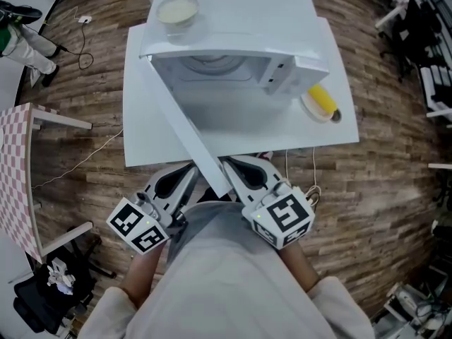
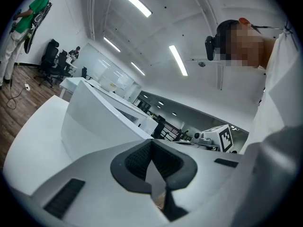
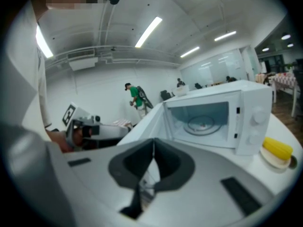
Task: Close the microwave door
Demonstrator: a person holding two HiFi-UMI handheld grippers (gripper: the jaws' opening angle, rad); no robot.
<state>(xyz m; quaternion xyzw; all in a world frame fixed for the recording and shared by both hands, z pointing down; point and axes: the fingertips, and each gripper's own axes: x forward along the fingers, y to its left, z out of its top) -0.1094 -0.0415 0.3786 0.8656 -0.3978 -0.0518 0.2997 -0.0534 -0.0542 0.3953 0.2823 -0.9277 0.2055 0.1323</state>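
Microwave on the bench, its door swung wide open toward the operator. The left gripper and right gripper flank the door's free edge. Both sets of jaws are pressed together and empty, presumably for pushing it shut.

White bench on wood floor. Microwave on bench, door swung open, reaching past near bench edge. Left claw just left of door's near end, right claw just right. Bowl on microwave top, far left corner. Plate with yellow corn right of microwave. Checked table at left.
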